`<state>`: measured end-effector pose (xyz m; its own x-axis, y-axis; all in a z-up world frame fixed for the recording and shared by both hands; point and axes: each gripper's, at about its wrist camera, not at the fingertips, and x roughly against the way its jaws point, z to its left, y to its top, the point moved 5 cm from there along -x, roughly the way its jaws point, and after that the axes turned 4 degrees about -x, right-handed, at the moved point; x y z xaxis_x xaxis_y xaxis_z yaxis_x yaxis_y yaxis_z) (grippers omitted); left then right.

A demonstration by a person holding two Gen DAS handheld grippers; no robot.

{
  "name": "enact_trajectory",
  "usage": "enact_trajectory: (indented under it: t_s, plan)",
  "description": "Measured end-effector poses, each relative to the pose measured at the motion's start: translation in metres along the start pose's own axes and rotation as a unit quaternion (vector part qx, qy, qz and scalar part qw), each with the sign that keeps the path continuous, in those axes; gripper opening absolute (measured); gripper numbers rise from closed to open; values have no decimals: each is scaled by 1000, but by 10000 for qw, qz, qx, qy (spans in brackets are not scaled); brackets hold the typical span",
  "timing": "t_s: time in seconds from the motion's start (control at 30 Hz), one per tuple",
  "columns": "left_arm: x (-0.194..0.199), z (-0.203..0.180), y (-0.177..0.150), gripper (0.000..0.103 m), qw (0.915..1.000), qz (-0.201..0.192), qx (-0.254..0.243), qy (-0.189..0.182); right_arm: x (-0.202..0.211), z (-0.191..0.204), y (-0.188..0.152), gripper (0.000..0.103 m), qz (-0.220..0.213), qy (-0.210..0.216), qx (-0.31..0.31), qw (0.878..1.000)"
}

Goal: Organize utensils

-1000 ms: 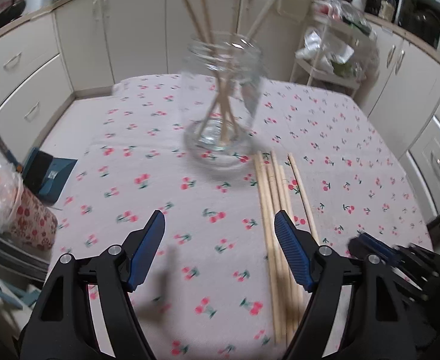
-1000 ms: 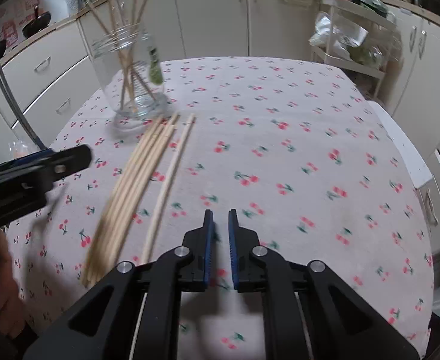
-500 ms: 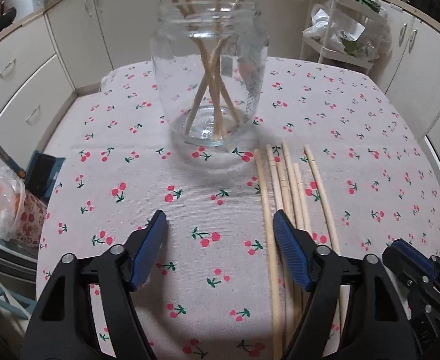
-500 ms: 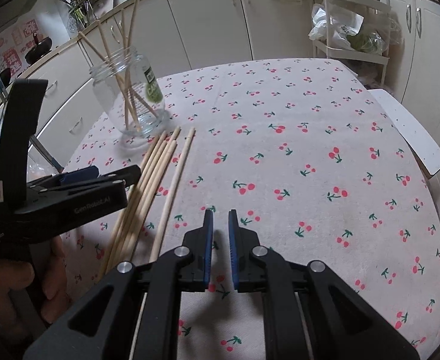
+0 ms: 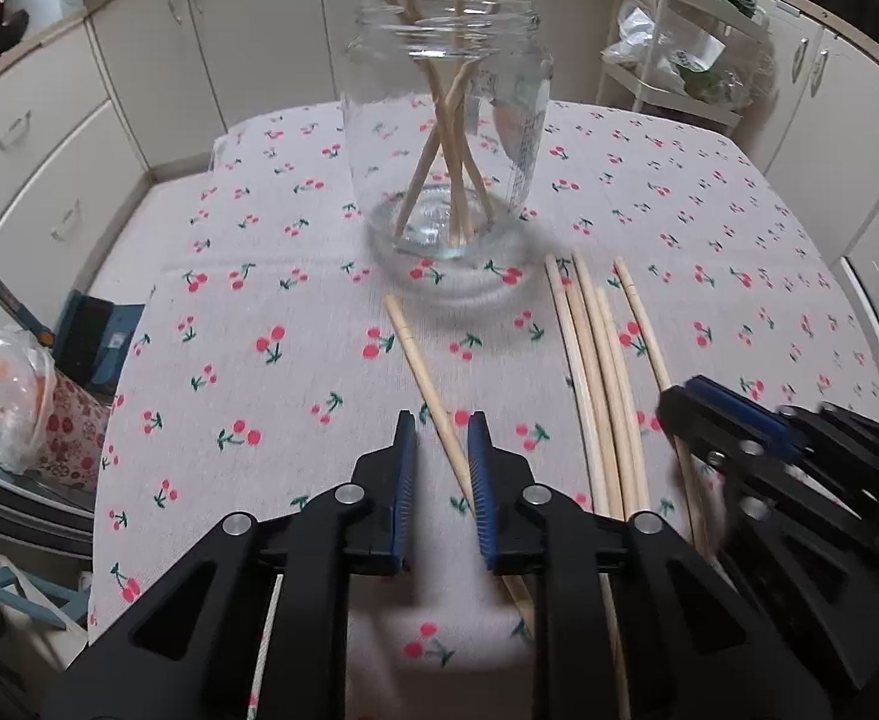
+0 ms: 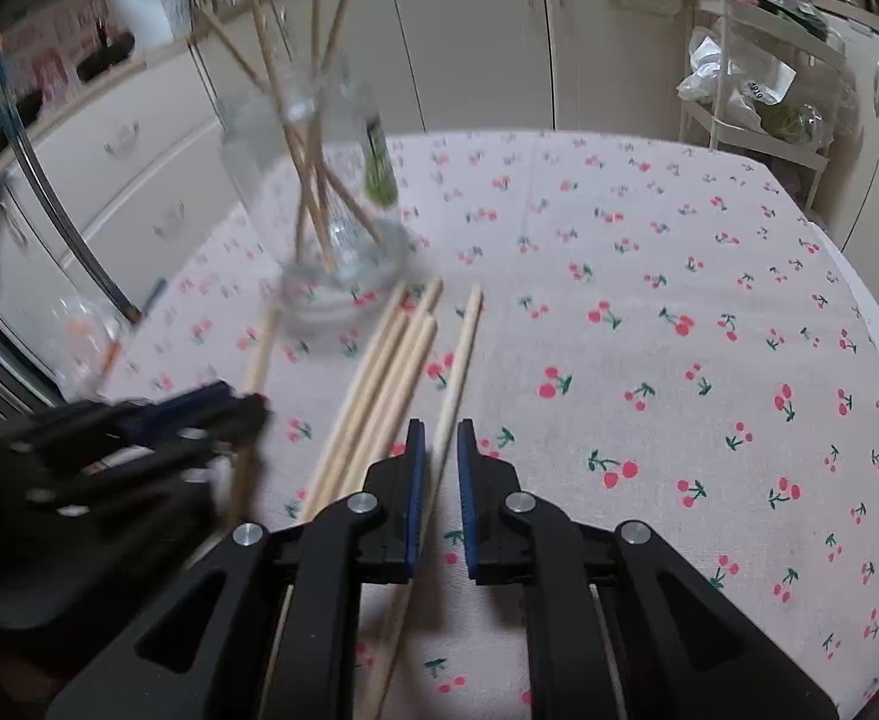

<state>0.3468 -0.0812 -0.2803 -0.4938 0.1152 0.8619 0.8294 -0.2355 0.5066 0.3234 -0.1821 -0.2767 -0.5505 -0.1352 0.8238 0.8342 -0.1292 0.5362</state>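
Between the blue pads of the left gripper lies a single chopstick, slanting from the jaws up and to the left toward the jar; the jaws are closing on it, the right pad at or almost at the wood, though whether both pads yet press it cannot be told. Just right of this gripper, a loose bundle of chopsticks lies flat on the cherry-print tablecloth, its far tips fanned near the base of the glass jar. That jar stands upright beyond the gripper and holds several more chopsticks, which cross inside it and lean out past its rim. At the right edge of the left wrist view, the right gripper reaches in over the outermost stick of the bundle. Seen from its own camera, the right gripper has its jaws drawn nearly together, only a narrow gap between the pads; a pale chopstick shows through that gap, and whether it is pinched or merely lying beneath on the cloth cannot be told. To its left lie the other sticks of the bundle, then the blurred left gripper, with the jar behind. White cabinets surround the table, and a wire rack of bags stands at the far right.
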Motion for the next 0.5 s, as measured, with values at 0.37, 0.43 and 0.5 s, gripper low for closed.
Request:
enact_trajectory:
  t_s: [0.37,0.43,0.5]
  plan:
    - [-12,9,21,28,9997,98,219,-90,-6,-14,14,22,153,51,-131,9998]
    - [-15,6,25,28,9998,89,196,-38,-12,-12,19,22,142,14,-43,9999]
    - [-16,4,28,27,9998,42,184,1,-15,-9,23,18,84,-104,101,9999]
